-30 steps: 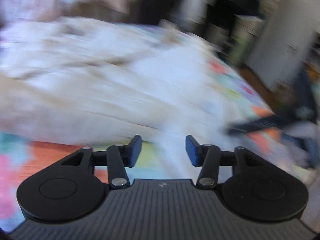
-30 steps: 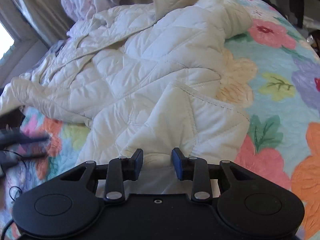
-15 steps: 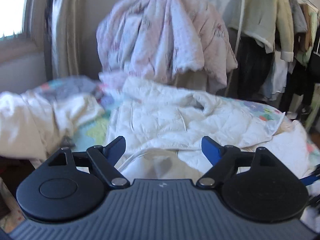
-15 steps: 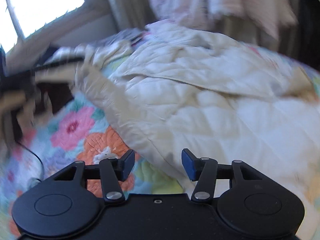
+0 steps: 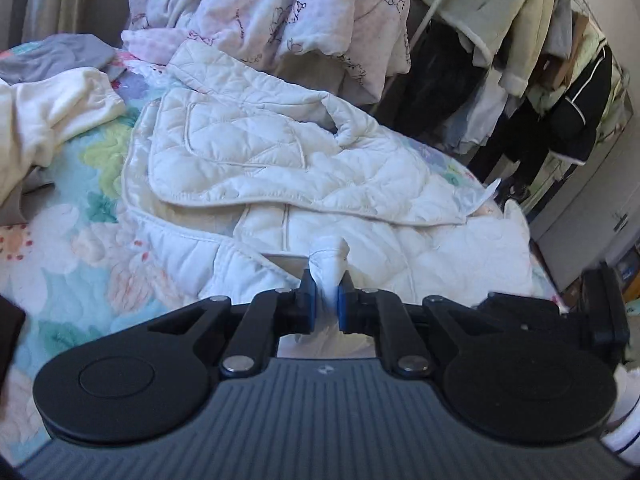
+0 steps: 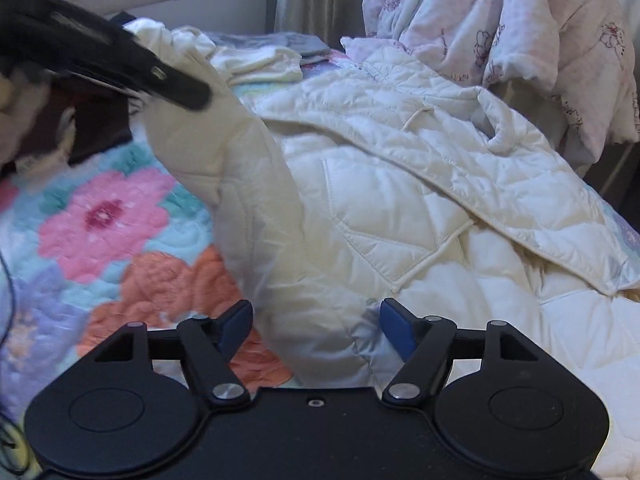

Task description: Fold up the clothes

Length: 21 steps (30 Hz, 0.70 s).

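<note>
The cream quilted padded jacket (image 5: pixel 288 168) lay spread on the floral quilted bedspread (image 6: pixel 104 220). The left gripper (image 5: pixel 325 306) pinched a fold of it; the right gripper (image 6: pixel 316 326) gaped wide around its sleeve.

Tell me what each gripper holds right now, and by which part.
Left gripper is shut on a pinch of the jacket, at an edge fold. Right gripper is open around the sleeve, holding nothing.

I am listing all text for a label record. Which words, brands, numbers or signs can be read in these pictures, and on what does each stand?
None can be read.
Left gripper: a small pale mark on its body, too small to read.
Pink quilt: printed drawings only, no words.
Jacket: no label visible.
</note>
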Tool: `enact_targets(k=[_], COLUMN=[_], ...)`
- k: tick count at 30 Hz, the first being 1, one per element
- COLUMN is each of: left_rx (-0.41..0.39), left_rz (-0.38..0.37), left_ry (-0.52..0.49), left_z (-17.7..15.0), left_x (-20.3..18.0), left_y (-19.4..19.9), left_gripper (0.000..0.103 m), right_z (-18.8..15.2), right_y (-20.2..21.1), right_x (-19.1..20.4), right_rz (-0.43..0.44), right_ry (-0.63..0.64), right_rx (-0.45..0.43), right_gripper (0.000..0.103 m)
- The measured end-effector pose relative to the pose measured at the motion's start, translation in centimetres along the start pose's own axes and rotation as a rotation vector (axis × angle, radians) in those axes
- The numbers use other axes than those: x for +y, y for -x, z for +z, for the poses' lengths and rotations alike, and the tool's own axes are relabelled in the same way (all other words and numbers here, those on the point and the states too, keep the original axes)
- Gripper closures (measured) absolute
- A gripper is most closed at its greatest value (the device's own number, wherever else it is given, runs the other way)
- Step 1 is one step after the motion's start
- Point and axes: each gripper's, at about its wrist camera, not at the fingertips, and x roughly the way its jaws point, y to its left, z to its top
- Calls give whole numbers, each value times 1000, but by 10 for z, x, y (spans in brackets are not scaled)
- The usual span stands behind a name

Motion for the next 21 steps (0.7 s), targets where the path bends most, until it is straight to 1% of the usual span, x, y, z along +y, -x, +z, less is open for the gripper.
enact_targets(k=[2,3,4,5,7,11,12,14,15,16,17,19,21], left_rx=[-1,-6,-10,-17,-29,-64,-73,-83,-88,-93,-98,-110,-121], left_rz=[18,21,24,27,25,14,28,76,99,126,155,183,187], left_ry=[4,18,33,43,61,138,117,42,4,-28,-55,-81,-68], left_z=[-11,-17,-22,-26,-32,-39,-38,-36,-35,-34,-33,-29,-23], left_x=[3,5,7,9,12,6,0,-13,-20,-26,-32,-39,-39], left_y=[7,12,17,23,34,56,62,72,77,81,83,86,88], left_gripper=[94,94,94,94,94,94,93,91,87,87,82,80,76], right_z=[-2,-2,-3,-3,-2,-7,-9,-14,-17,-20,-24,-31,-39], right_y=[-1,1,4,11,26,42,46,51,53,52,50,39,28], right_x=[-4,-6,-8,-12,-12,-14,-14,-14,-14,-13,-12,-8,-3], right_rz=[1,3,6,15,19,70,87,124,144,163,175,179,173], right_ry=[-33,-62,-91,-131,-149,-163,-159,-138,-126,-109,-93,-84,-85], right_rx=[-28,-49,-70,-105,-157,-191,-197,-198,-198,-184,-169,-122,-74], right_gripper=[43,59,67,69,75,79,80,80,80,81,81,81,80])
